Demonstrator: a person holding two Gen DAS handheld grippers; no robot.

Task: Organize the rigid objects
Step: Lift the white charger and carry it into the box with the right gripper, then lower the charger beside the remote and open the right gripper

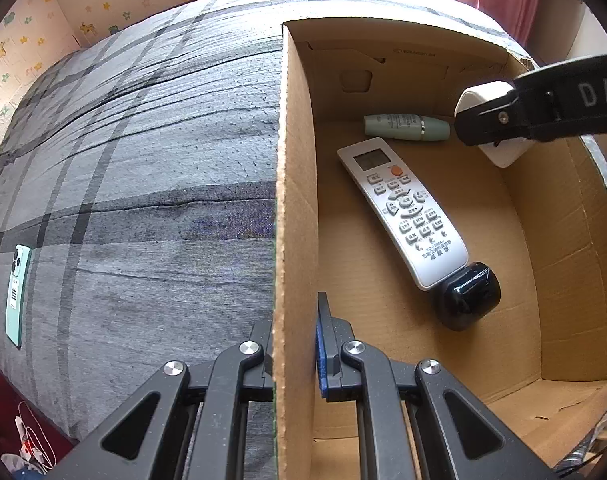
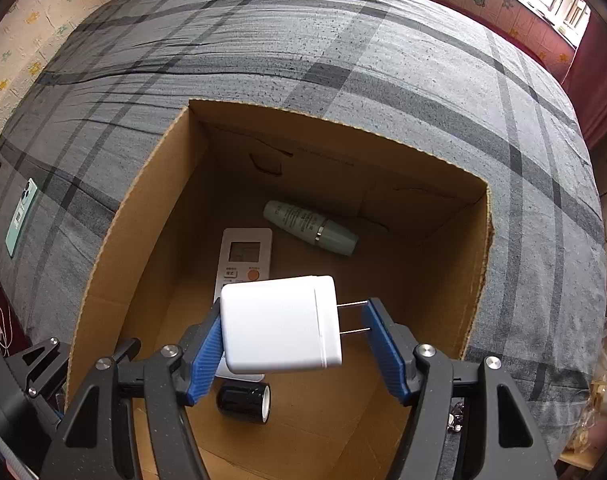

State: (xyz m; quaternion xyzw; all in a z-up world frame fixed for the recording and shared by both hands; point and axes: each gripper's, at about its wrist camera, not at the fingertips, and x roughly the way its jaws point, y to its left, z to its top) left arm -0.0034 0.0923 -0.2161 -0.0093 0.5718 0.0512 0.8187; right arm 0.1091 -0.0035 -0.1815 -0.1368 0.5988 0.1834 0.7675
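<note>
Holding over the box: my right gripper (image 2: 291, 332) hung above the open cardboard box (image 2: 143, 184), charger straight over its floor.
Box wall: my left gripper (image 1: 295, 344) was clamped shut on the near wall, steadying it.
Remote (image 1: 403, 208): lay inside, long axis running away from me; small button labels, unreadable.
Charger (image 2: 279, 324): white, gripped end to end, one pad on its body, prongs against the other.
Bottle (image 2: 311, 228): green, lying flat, print too small.
Writing: "DA" on the right gripper's arm.

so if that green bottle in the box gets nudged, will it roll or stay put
Green bottle lies on its side and looks round, so it would probably roll across the flat cardboard box floor. It looks like rigid plastic, likely holding its shape.
</note>
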